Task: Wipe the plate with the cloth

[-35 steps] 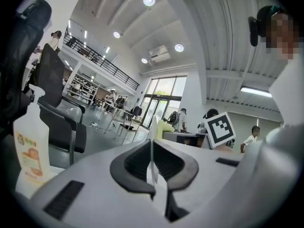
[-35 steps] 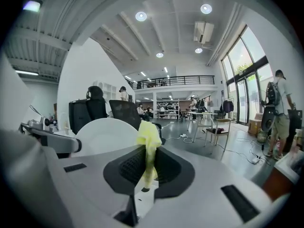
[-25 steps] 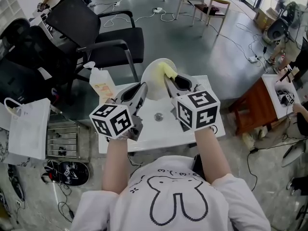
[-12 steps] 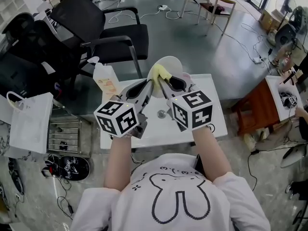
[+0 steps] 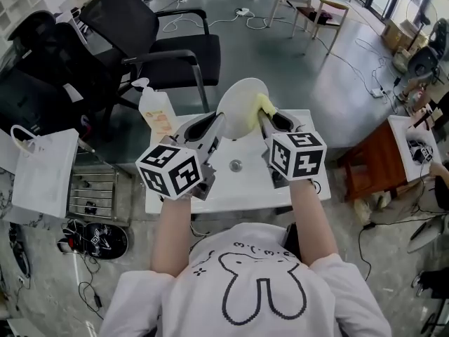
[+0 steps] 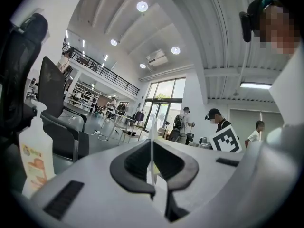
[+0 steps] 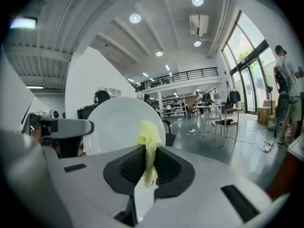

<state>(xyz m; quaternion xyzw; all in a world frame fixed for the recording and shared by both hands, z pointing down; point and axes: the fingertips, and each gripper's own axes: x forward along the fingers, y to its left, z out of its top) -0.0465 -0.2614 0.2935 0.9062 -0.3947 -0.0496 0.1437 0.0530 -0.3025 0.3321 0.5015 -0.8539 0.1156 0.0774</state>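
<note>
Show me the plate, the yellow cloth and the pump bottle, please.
plate (image 7: 116, 122): right gripper view, on its bare white face.
yellow cloth (image 7: 149, 136): right gripper view, on the bunched upper part.
pump bottle (image 5: 154, 108): head view, on its body, below the pump.

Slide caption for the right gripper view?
Right tongs grip a yellow cloth before an upright round white plate.

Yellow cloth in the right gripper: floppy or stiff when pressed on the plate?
Probably floppy: the cloth bunches and droops out of the right gripper. Likely light, so it should mould to the plate, not scrape.
</note>
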